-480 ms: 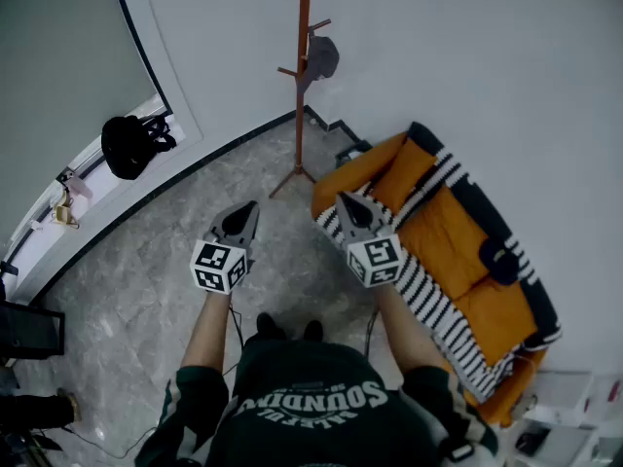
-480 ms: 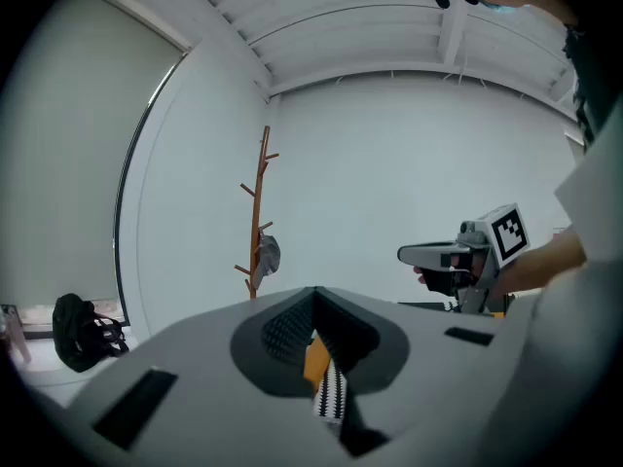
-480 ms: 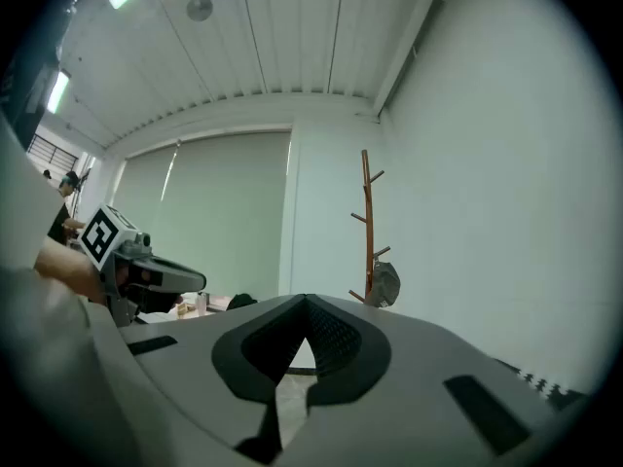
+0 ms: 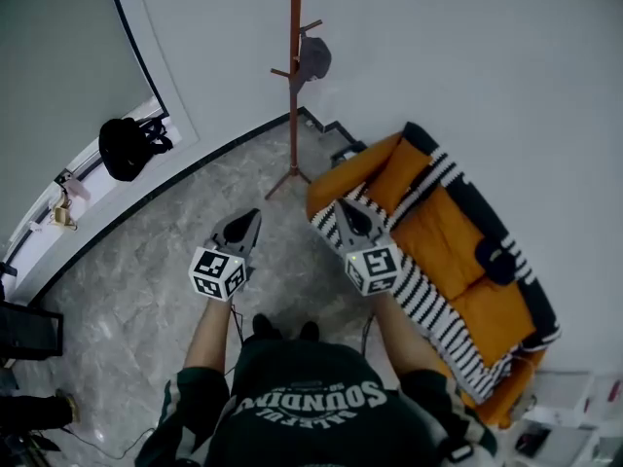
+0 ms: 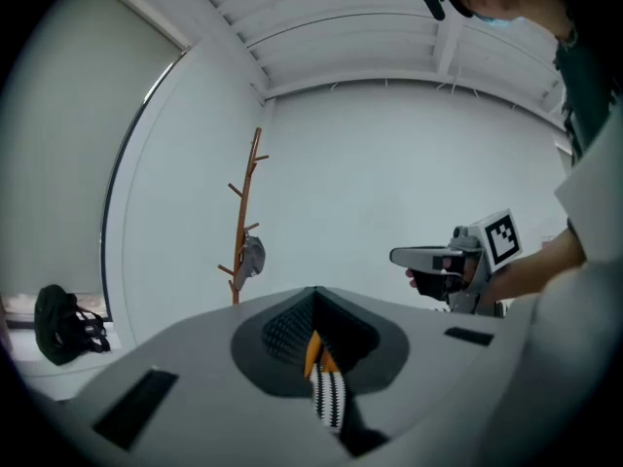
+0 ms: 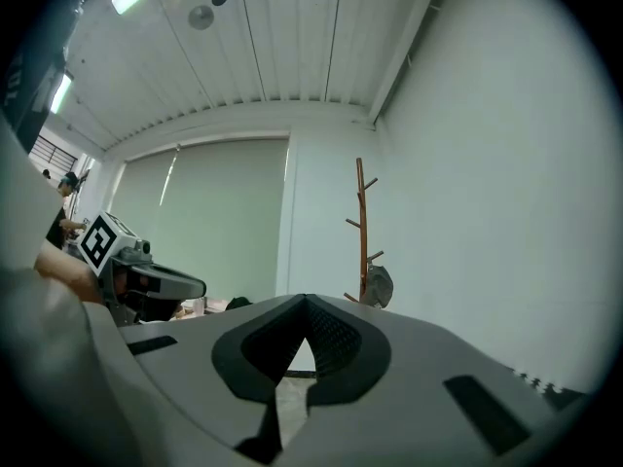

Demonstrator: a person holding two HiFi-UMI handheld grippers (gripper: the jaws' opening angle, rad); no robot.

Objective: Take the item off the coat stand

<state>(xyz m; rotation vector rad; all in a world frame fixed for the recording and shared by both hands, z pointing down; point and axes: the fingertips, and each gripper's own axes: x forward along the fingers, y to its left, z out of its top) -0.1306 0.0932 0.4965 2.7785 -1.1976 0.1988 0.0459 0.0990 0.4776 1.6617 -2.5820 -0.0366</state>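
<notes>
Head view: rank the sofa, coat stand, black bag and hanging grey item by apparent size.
sofa
coat stand, long but thin
black bag
grey item, though it is farther away

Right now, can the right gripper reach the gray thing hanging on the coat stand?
Probably not yet. The gray item hangs on the coat stand by the wall, well beyond the right gripper. Only floor lies between; stepping closer should help.

Dim, even light; fisheye-warped edges
</notes>
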